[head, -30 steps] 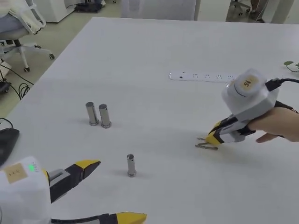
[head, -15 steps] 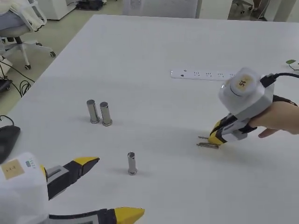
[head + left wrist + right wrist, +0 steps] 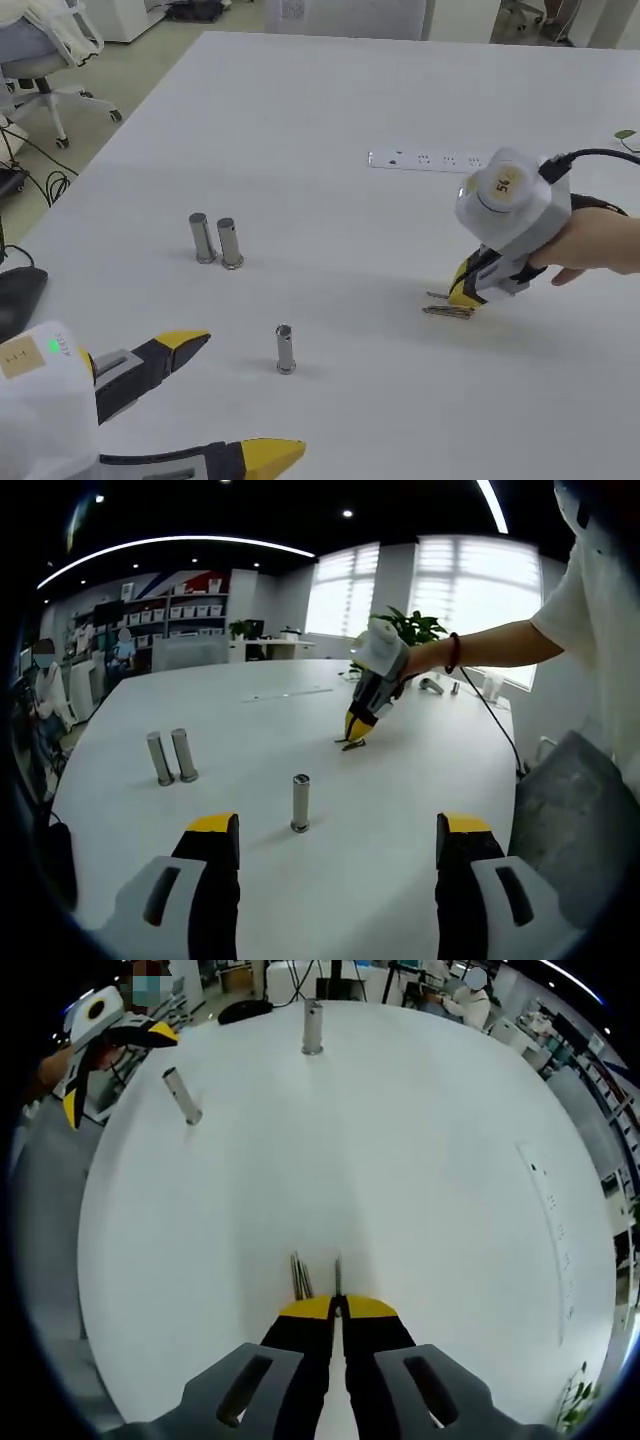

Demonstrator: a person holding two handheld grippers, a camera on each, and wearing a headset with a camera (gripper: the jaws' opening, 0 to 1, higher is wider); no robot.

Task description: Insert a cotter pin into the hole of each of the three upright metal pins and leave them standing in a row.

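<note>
Cotter pins (image 3: 447, 312) lie flat on the desk (image 3: 330, 150), well right of the lone pin (image 3: 285, 349), with their long axes running roughly along the jaw line. Right gripper (image 3: 457, 297) is right on them, jaws together, and looks pinched on one cotter pin (image 3: 337, 1275). Left gripper (image 3: 250, 395) hangs just on the near side of the lone pin, jaws wide apart, so I'd say it's the handier one for steadying. The other two pins (image 3: 231, 243) stand side by side, left of the lone pin and further back.

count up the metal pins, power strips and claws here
upright metal pins: 3
power strip: 1
claws: 2, left claw open, right claw shut, seemingly on one of the cotter pins
total: 6, cotter pins too small to count
</note>
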